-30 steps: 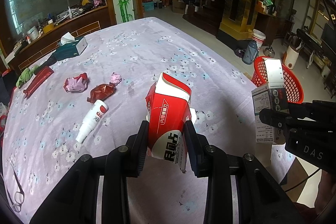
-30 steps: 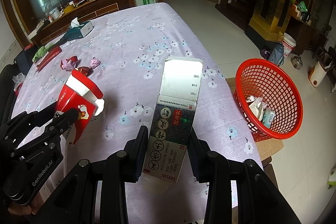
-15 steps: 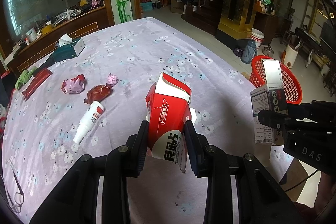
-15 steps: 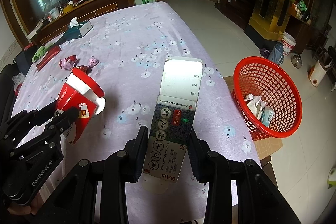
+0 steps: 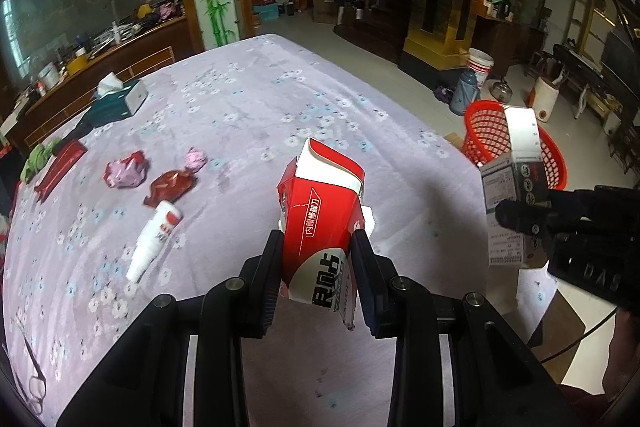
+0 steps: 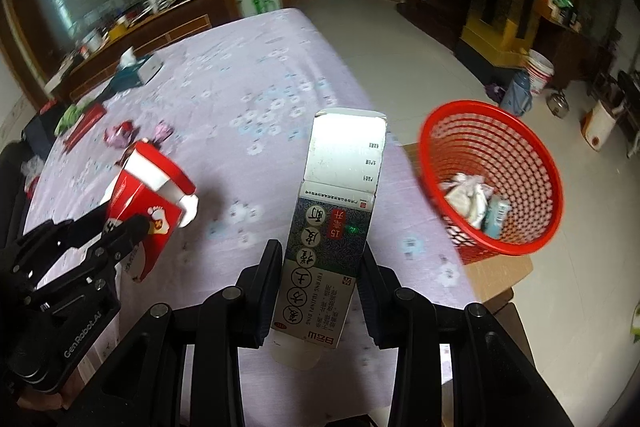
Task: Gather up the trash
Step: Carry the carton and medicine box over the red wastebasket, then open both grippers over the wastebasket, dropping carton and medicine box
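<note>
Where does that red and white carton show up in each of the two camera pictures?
Left wrist view: red and white carton at centre, clamped in the left tool.
Right wrist view: left of centre, over the table.
Shared landmark: red basket, at right in both.

left gripper (image 5: 318, 247): matte black, two flat slab-like fingers (image 5: 267, 279) on angular black arms
screws: round silvery heads on the arm joints of both grippers
left gripper marking: white "GenRobot.AI" lettering along its side, read from the right wrist view
right gripper (image 6: 320, 263): same black build, two flat fingers (image 6: 370, 291), open triangular cut-outs in the frame
right gripper marking: pale "DAS" letters on its side, seen from the left wrist view
cable (image 5: 576, 343): thin, black, curving below the right gripper
</note>
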### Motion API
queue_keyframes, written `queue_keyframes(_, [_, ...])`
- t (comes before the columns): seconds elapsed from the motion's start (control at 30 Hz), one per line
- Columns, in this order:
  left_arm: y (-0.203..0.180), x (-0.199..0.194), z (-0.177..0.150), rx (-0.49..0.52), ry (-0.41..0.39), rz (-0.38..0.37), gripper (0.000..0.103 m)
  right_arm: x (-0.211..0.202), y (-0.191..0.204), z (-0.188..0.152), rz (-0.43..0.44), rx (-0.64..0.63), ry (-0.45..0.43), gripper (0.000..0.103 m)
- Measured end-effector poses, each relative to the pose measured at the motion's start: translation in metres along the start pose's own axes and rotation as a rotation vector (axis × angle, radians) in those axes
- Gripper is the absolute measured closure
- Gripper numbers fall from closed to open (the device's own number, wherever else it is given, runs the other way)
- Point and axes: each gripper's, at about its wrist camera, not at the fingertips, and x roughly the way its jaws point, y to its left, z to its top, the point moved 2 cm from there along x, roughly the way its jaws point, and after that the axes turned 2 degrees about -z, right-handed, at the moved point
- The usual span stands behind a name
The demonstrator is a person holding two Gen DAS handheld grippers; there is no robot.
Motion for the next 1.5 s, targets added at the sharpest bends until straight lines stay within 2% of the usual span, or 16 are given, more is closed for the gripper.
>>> queue_keyframes(0.47, [-0.08, 0.021, 0.041, 0.112, -0.021, -0.104, 0.071, -0.021, -0.117, 0.003, -0.093, 0.208, -0.036, 0.064])
queue_keyframes(0.8, [-0.15, 0.043, 0.085, 0.176, -0.032, -0.206, 0.07, -0.032, -0.179, 0.024, -0.106, 0.253, -0.067, 0.064])
queue_keyframes(1.1, [-0.206, 0.09, 0.121, 0.181, 0.028, -0.3, 0.068, -0.028, -0.218, 0.045, -0.097, 0.264, -0.072, 0.064])
queue_keyframes(1.27, [-0.222, 0.106, 0.133, 0.181, 0.031, -0.295, 0.063, -0.015, -0.231, 0.057, -0.083, 0.27, -0.055, 0.063])
queue_keyframes(1.43, [-0.208, 0.101, 0.134, 0.125, 0.04, -0.294, 0.053, 0.005, -0.238, 0.07, -0.069, 0.252, -0.041, 0.063])
queue_keyframes(1.5, [-0.202, 0.098, 0.132, 0.109, 0.038, -0.275, 0.053, 0.018, -0.238, 0.075, -0.058, 0.24, -0.023, 0.06])
